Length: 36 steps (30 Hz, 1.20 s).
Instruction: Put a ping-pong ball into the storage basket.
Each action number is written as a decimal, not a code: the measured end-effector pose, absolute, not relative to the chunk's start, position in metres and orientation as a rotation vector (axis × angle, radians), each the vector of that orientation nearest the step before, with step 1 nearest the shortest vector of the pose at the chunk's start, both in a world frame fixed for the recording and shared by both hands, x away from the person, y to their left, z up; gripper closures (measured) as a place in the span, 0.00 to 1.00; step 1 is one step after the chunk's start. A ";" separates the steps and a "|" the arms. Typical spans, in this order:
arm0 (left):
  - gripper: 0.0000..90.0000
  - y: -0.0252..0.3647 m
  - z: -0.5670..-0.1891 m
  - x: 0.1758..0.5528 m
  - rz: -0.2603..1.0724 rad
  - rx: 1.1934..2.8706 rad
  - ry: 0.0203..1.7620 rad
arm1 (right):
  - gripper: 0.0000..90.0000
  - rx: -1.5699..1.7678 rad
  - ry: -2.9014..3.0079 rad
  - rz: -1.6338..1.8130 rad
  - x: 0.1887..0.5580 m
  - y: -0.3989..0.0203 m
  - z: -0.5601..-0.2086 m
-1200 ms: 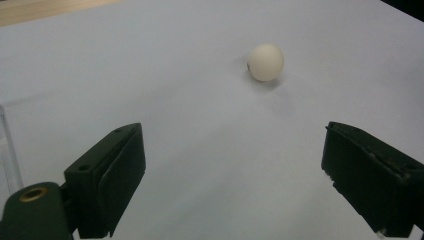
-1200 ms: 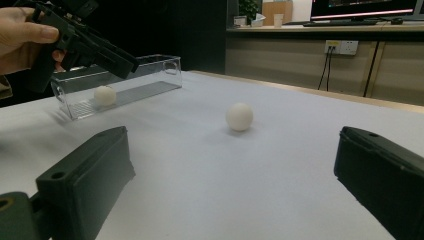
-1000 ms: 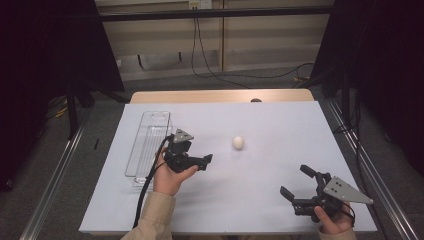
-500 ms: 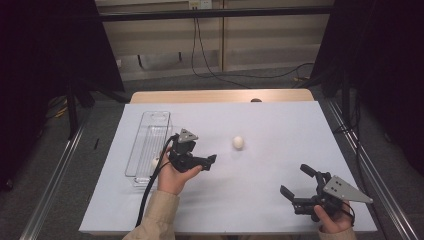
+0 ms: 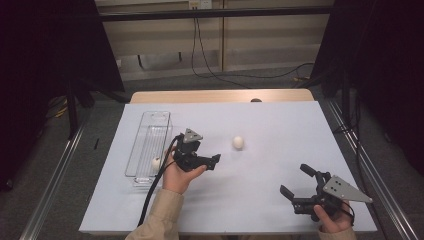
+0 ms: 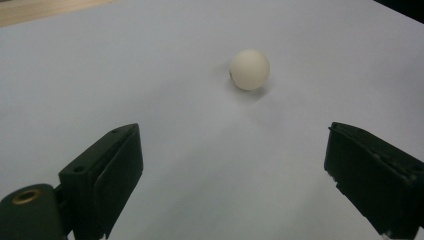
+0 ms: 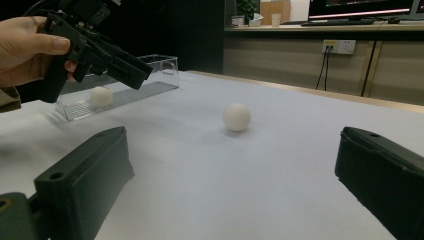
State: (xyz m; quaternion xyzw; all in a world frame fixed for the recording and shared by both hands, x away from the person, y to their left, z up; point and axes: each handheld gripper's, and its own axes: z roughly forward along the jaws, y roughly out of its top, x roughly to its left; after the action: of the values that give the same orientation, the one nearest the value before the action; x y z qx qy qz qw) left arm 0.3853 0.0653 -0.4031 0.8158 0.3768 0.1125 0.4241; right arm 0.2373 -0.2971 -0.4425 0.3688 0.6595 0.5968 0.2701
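The left hand-held gripper [image 5: 212, 161] is hovering with its jaws spread wide and empty, and the ball [image 5: 238, 142] is sitting on the tabletop [image 5: 280, 125] just ahead of it, nothing lying between. It is far nearer than the right hand-held gripper [image 5: 295, 182], also released and empty. Behind the left one, a clear tray [image 5: 150, 130] is holding a second ball [image 5: 156, 162].

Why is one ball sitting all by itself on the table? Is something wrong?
Nothing looks broken or spilled. One white ball lies loose on the white table, while another ball already sits inside the clear tray. The left tool is open and points at the loose one.
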 end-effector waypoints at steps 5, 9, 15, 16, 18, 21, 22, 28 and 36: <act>0.10 0.061 -0.405 0.386 0.288 2.052 0.934 | 0.01 0.993 1.778 1.609 0.237 -0.297 -0.442; 0.10 0.057 -0.406 0.387 0.285 2.056 0.930 | 0.01 0.992 1.778 1.608 0.237 -0.297 -0.442; 0.10 0.053 -0.408 0.388 0.280 2.057 0.927 | 0.01 0.991 1.778 1.609 0.237 -0.297 -0.442; 0.10 0.052 -0.408 0.388 0.281 2.060 0.927 | 0.01 0.990 1.778 1.610 0.237 -0.297 -0.442; 0.10 0.051 -0.409 0.389 0.277 2.059 0.930 | 0.01 0.991 1.778 1.609 0.237 -0.297 -0.442; 0.10 0.051 -0.409 0.390 0.281 2.062 0.928 | 0.01 0.990 1.779 1.610 0.237 -0.297 -0.442; 0.10 0.050 -0.410 0.390 0.278 2.060 0.928 | 0.01 0.990 1.779 1.610 0.237 -0.297 -0.443; 0.10 0.048 -0.412 0.391 0.282 2.079 0.918 | 0.01 0.987 1.781 1.611 0.237 -0.297 -0.442; 0.10 0.044 -0.415 0.393 0.277 2.075 0.922 | 0.01 0.986 1.780 1.611 0.237 -0.297 -0.442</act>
State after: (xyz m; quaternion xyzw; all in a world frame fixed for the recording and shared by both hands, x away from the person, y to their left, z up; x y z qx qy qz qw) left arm 0.3934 0.0435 -0.4153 0.8256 0.3669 0.1101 0.4142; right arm 0.2371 -0.2967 -0.4423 0.3658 0.6603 0.5978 0.2697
